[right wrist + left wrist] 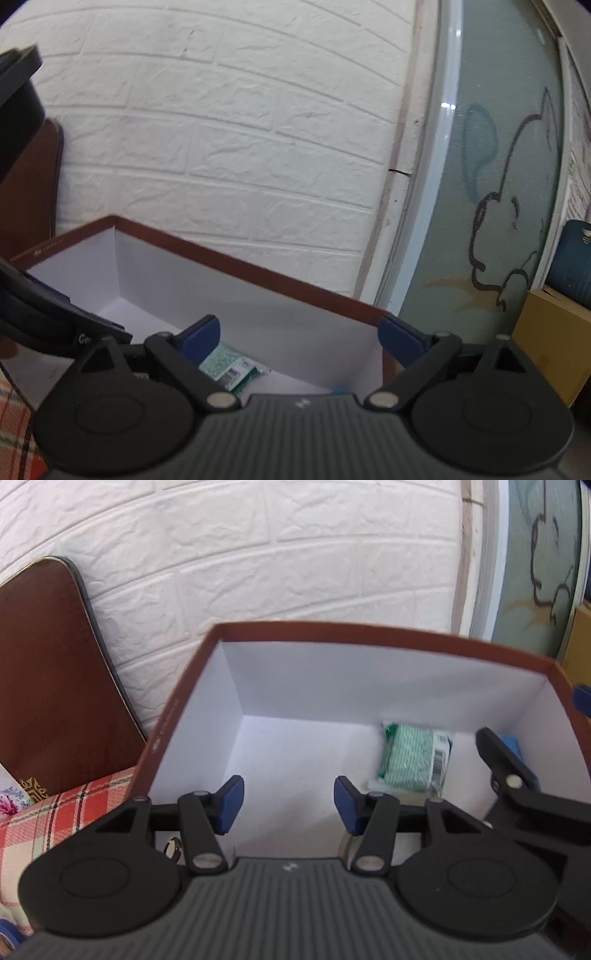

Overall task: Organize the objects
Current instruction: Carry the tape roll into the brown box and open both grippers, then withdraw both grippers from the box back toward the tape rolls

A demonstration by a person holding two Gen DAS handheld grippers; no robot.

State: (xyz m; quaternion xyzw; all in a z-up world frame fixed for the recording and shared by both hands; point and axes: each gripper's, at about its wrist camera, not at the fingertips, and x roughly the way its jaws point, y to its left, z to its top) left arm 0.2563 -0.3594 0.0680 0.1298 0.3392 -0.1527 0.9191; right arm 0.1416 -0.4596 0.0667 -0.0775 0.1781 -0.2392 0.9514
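Hovering over an open box (207, 701) with brown outer walls and a white inside, the left tongs (288, 805) are spread wide and hold nothing. The right tongs (299, 338) are also wide apart and empty, with one finger inside the box and the other past its right wall. A green-and-white packet (410, 760) already lies on the box floor by the far right corner, so at least one item seems stowed. Something small and blue beside it is too hidden to identify. A checked cloth (55, 812) shows at left; whatever remains to sort is out of view.
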